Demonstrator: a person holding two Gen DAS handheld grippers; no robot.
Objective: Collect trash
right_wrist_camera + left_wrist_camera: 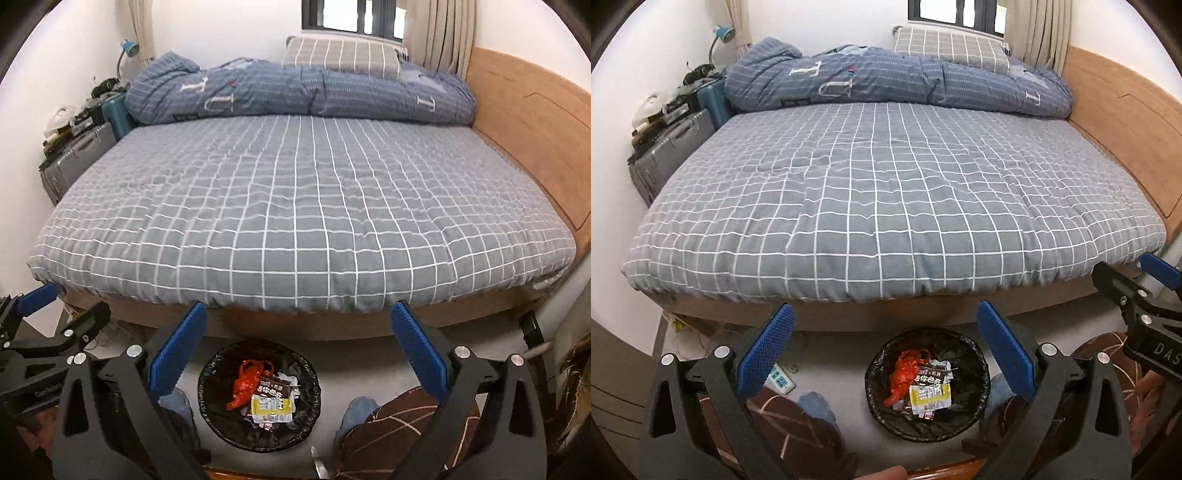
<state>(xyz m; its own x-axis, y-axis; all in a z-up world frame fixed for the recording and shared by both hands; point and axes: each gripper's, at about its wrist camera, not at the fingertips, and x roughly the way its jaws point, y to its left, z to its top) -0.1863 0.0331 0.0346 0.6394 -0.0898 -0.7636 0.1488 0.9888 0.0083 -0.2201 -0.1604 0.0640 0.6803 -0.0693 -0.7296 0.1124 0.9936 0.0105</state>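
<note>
Left hand-held gripper (884, 354): jaws spread wide apart, nothing between the blue pads; it hangs over the floor at the foot of the bed.
Right hand-held gripper (295, 354): jaws also wide apart and empty, beside the left one.
Trash: a red plastic bag (903, 376), a brown snack wrapper (929, 376) and a yellow-edged packet (929, 397) lie inside the bin (882, 417), on its black liner.
Bin place: on the grey floor, just in front of the bed frame, between the person's 2 knees.
Bed (886, 192): the checked sheet shows no litter in either view.
Step in hand: likely a check for leftovers.
Doing it well: scan the bed edges and the floor beside the power strip (781, 380) with both pairs of jaws open.
</note>
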